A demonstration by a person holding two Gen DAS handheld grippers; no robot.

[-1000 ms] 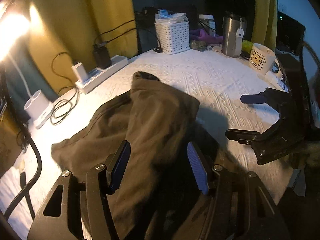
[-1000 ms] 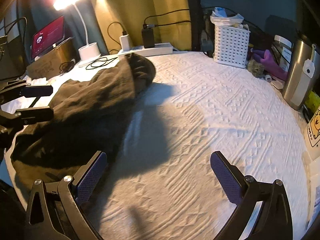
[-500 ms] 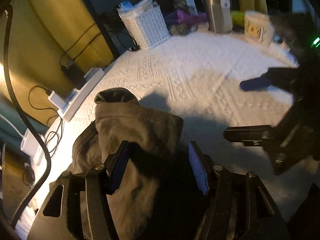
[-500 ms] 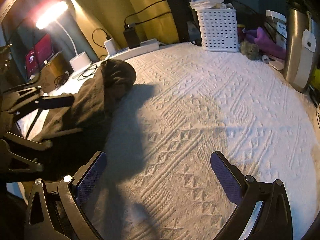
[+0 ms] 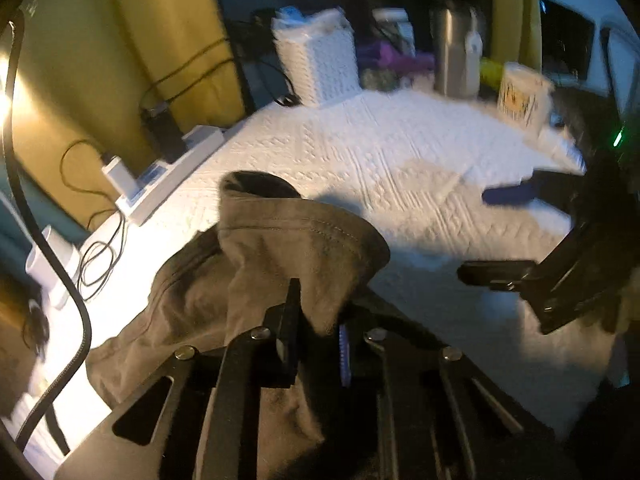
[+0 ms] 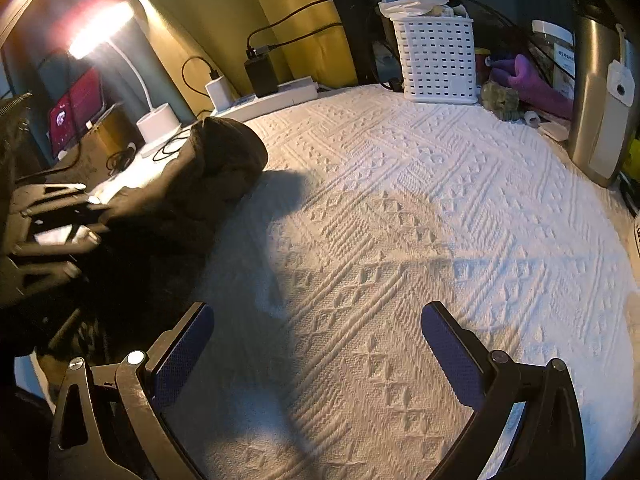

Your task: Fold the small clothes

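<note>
A dark brown garment (image 5: 280, 248) lies bunched at the left of the white textured table cover (image 6: 400, 220), with one folded edge raised. My left gripper (image 5: 316, 320) has its jaws closing, and a fold of that cloth is pinched between the pads. In the right wrist view the garment (image 6: 216, 160) sits at the left, and the blurred left gripper (image 6: 60, 220) is beside it. My right gripper (image 6: 316, 328) stands open above bare cover, with nothing between its fingers. It also shows at the right of the left wrist view as the right gripper (image 5: 474, 234).
A white slotted basket (image 6: 436, 60), a steel flask (image 6: 600, 100), purple items and a mug (image 5: 520, 96) line the back. A power strip (image 5: 172, 168) with chargers and cables, a lit desk lamp (image 6: 158, 124) and a red screen (image 6: 76, 108) stand at the left.
My left gripper's jaws have come together on a fold of the brown garment, which now stands bunched up between them. The right gripper stays open and has shifted only slightly.
</note>
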